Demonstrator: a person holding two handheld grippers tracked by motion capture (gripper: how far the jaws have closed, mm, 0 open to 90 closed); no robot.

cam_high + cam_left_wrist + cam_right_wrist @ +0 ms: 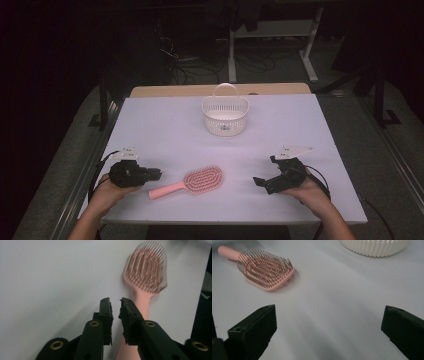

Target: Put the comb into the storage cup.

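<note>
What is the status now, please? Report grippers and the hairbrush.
Left gripper jaws narrowly apart above the pink hairbrush handle, not gripping. Right gripper wide open, nothing between. Nothing in the way; white basket farther back.

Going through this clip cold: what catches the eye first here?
A pink hairbrush lies bristles-up near the front of the white table, its handle toward the left gripper, whose jaws stand narrowly apart just above the handle. A white slotted basket with a handle sits toward the far edge.

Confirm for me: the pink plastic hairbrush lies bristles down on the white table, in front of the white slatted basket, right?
Not quite: the pink plastic hairbrush lies bristles up, as the right gripper view shows. It does lie on the white table, in front of the white slatted basket.
</note>
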